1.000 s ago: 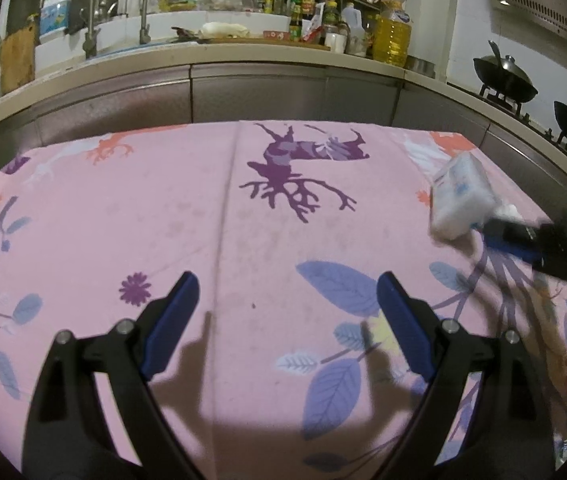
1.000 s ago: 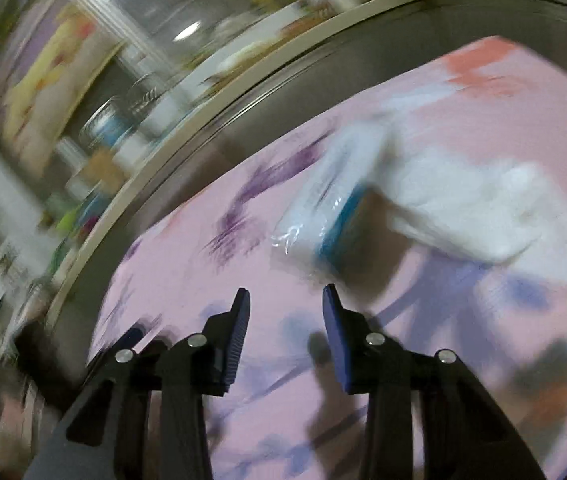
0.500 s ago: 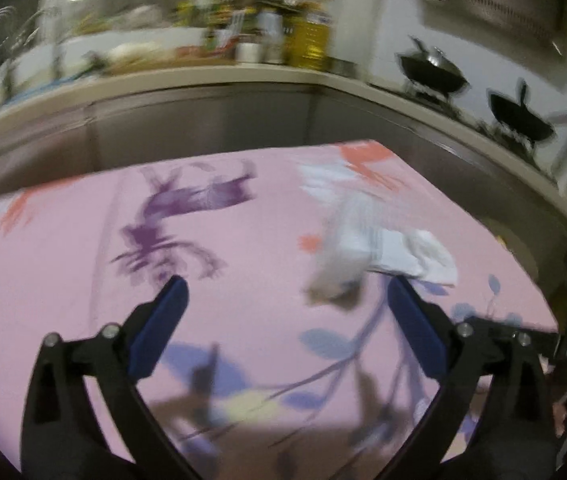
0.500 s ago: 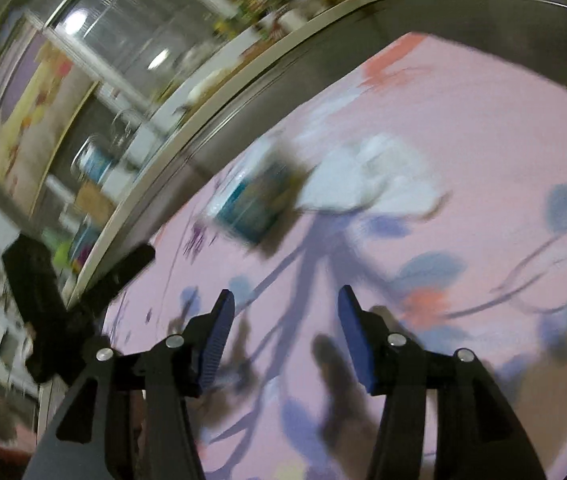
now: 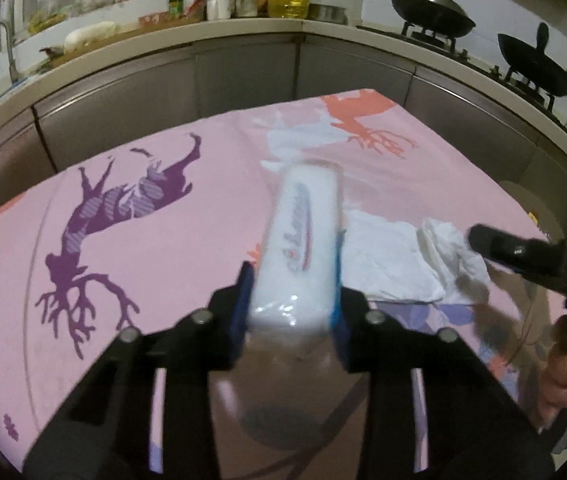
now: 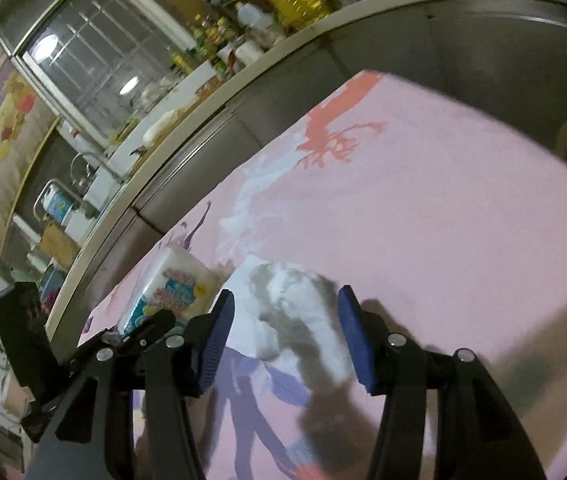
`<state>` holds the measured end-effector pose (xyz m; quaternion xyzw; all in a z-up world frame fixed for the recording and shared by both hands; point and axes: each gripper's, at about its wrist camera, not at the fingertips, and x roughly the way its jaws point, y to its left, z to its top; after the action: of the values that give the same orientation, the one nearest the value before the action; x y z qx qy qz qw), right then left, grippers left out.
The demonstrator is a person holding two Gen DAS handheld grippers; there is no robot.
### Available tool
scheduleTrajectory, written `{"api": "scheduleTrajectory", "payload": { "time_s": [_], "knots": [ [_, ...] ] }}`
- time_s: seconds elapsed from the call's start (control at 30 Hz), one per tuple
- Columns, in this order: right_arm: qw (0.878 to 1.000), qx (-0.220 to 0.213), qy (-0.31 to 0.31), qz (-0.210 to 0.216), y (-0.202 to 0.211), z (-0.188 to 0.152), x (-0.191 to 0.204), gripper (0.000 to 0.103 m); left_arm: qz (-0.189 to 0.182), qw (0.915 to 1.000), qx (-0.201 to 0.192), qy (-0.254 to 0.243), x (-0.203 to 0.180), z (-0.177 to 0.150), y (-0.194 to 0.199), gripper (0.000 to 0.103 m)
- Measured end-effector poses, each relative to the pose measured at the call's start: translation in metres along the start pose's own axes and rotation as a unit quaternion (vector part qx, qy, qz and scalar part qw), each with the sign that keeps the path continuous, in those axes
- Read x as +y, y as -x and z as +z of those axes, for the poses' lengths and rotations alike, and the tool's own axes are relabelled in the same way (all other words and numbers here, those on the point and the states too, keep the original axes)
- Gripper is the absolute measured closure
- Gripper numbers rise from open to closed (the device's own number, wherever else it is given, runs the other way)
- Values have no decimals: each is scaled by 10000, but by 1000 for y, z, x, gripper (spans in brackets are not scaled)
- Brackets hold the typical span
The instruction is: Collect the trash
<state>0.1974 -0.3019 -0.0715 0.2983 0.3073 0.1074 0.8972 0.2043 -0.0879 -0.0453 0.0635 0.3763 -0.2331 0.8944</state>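
Observation:
My left gripper (image 5: 293, 308) is shut on a white plastic-wrapped tissue pack (image 5: 303, 244), which stands between its blue pads over the pink tablecloth (image 5: 143, 248). The pack also shows in the right wrist view (image 6: 171, 288), held by the left gripper's black frame. A crumpled white tissue (image 5: 403, 264) lies on the cloth just right of the pack. My right gripper (image 6: 283, 334) is open, its blue pads on either side of that crumpled tissue (image 6: 295, 308), close above it.
A grey kitchen counter (image 5: 243, 28) with bottles and a sink runs behind the table. Two black woks (image 5: 431, 16) sit on the stove at right. The table's far edge lies close to the cabinets.
My left gripper swung right and closed on the tissue pack. My right gripper opened wider and came down over the crumpled tissue.

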Motion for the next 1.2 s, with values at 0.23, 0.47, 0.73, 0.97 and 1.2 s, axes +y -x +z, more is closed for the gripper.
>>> {"api": "scheduleTrajectory", "payload": {
  "time_s": [0.23,0.47,0.73,0.97,1.2],
  "knots": [
    [9959,457,681,376,-13,-34,51,98,-99,9986,-64,511,40,-28,40,72],
    [9811,984,1095,1255,-2,-92,113,99,34,9949,-109,1003,88,-86,98,72],
    [9629,1726,1135,1734,-3,-145,151,93,212,9918,-37,1261,110,-127,131,71],
    [9664,1625,1309,1500,7,-151,154,40,315,9896,36,1401,118,-137,129,52],
    [9733,1253,1725,847,9,-149,148,40,387,9891,-29,1417,122,-125,125,44]
  ]
}}
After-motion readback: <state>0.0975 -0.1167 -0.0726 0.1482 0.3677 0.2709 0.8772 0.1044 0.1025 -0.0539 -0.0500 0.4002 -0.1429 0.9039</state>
